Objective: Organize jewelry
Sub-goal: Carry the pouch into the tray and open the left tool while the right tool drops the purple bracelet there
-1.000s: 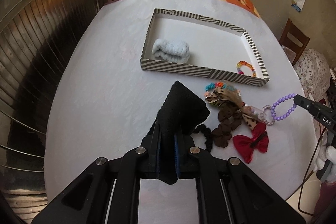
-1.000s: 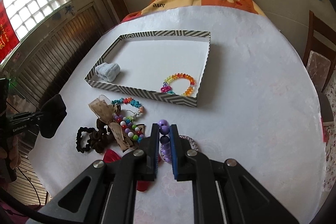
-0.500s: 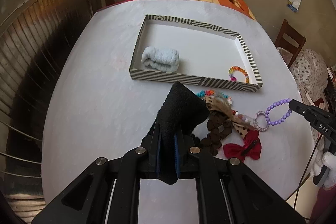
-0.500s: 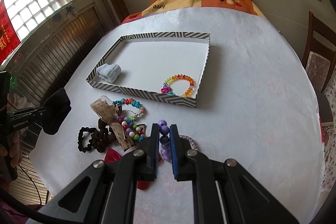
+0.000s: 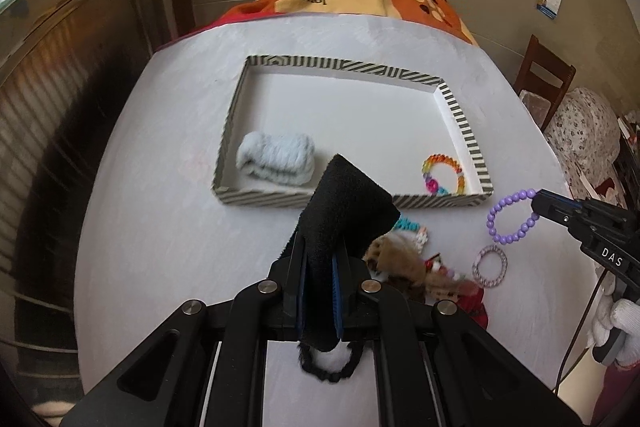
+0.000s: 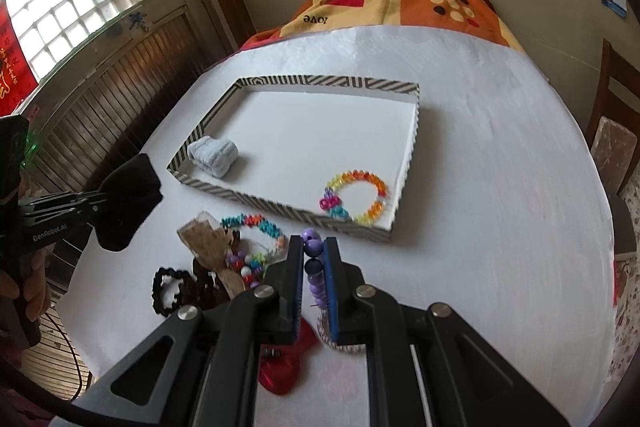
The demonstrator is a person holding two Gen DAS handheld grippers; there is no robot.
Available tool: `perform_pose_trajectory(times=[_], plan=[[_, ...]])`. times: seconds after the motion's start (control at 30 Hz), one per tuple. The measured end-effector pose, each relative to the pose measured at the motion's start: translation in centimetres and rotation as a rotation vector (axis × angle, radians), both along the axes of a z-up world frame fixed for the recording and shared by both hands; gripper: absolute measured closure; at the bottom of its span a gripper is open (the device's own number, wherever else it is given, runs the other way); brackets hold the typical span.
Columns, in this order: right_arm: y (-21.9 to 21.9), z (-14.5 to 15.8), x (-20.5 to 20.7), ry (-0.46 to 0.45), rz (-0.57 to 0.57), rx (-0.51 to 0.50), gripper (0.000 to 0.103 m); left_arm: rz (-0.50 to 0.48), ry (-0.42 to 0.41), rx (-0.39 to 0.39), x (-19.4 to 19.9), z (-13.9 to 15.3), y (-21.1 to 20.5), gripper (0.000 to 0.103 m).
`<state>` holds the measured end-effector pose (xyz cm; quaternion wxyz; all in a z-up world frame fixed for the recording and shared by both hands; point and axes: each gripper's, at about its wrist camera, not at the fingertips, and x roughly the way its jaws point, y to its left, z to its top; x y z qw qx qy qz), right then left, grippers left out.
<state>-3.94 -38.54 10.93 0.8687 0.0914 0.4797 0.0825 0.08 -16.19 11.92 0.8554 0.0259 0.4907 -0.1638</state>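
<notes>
Purple plastic beads, round and glossy, strung in a loop: the purple bracelet (image 5: pixel 512 217) hangs clear of the counter (image 6: pixel 480 187), pinched in the right hand-held gripper (image 6: pixel 314 269), which is clamped on a few beads just short of the tray's near right corner. Black fuzzy fabric band (image 5: pixel 344 211), soft and folded over, sits pinched in the closed left hand-held gripper (image 5: pixel 320 291), held up near the tray's front wall, not yet over it.

Striped tray (image 6: pixel 280 81): shallow, white floor, two items already in: pale blue knit band (image 6: pixel 214 157) at near left corner, rainbow bead bracelet (image 6: pixel 356 197) at near right corner. Rest of floor bare.

Left on the counter in front of the tray: turquoise-and-red bead bracelet (image 6: pixel 252 223), tan lace bow (image 6: pixel 206 239), multicolour bead strand (image 6: pixel 246 263), black scrunchie (image 6: pixel 172 289), dark brown scrunchie partly hidden, red bow (image 6: pixel 284 367), clear sparkly ring bracelet (image 5: pixel 490 265).

Judgement: roughly a quarter done; two more in transit, about seven pieces to go
</notes>
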Motion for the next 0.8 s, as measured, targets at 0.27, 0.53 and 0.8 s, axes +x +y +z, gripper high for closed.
perform_pose_trajectory(times=[0.27, 0.53, 0.8], plan=[[0.0, 0.2, 4.1, -0.003, -0.004, -0.010, 0.093, -0.047, 0.038, -0.029, 3.7, -1.1, -3.1, 0.103], [0.2, -0.4, 8.2, 0.008, -0.005, -0.021, 0.093, -0.071, 0.105, -0.057, 7.3, -3.0, -5.0, 0.103], [-0.1, -0.3, 12.2, 0.002, -0.013, -0.032, 0.093, -0.076, 0.171, -0.108, 10.7, -4.8, -7.1, 0.103]])
